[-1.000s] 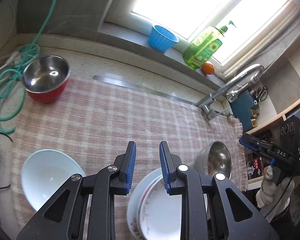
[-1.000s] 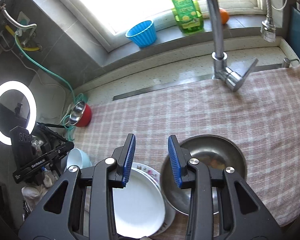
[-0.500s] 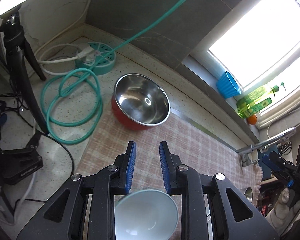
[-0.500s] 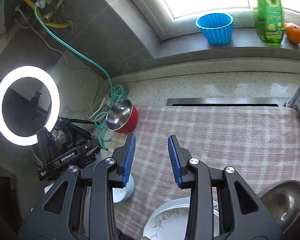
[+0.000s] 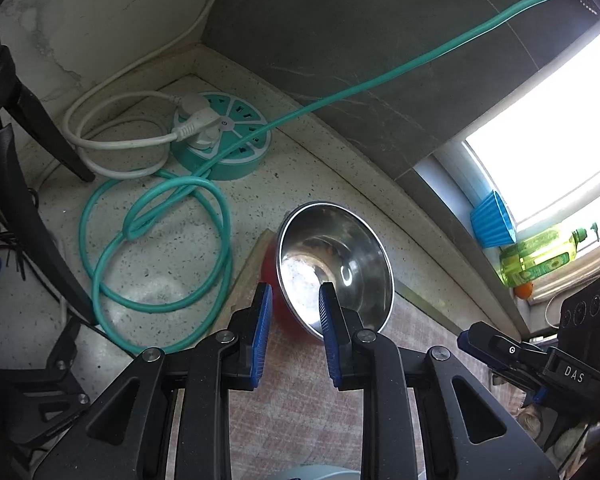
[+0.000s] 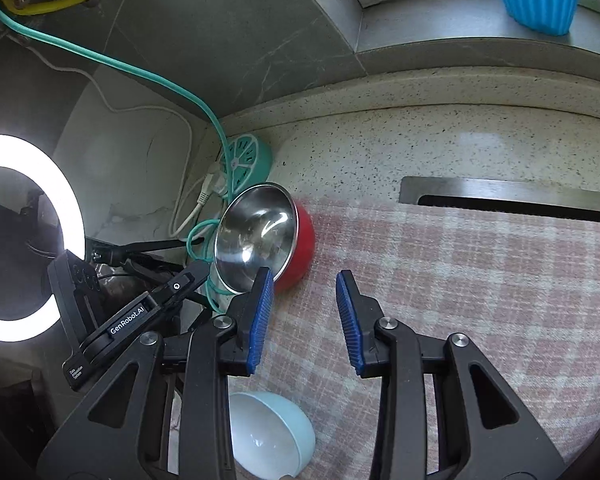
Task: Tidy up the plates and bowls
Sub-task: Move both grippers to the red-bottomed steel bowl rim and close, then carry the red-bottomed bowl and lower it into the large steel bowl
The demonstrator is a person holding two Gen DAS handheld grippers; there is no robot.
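left claw (image 5: 292,304), narrowly parted and holding nothing, has the steel bowl (image 5: 336,268) at twelve o'clock, its near rim between the tips on the checked cloth (image 5: 300,412). right claw (image 6: 304,292), wider and empty, sees that bowl (image 6: 260,236) at eleven o'clock; the left is nearer.

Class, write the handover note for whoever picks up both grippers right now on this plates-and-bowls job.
Left gripper: open, empty, its fingertips straddling the near rim of the red steel-lined bowl.
Right gripper: open, empty, over the checked cloth just right of that bowl.
Pale blue bowl: on the cloth, below the right gripper.
Done: nothing gripped or stacked in view.
Left: likely grip the red bowl and group the bowls; plates are out of view.
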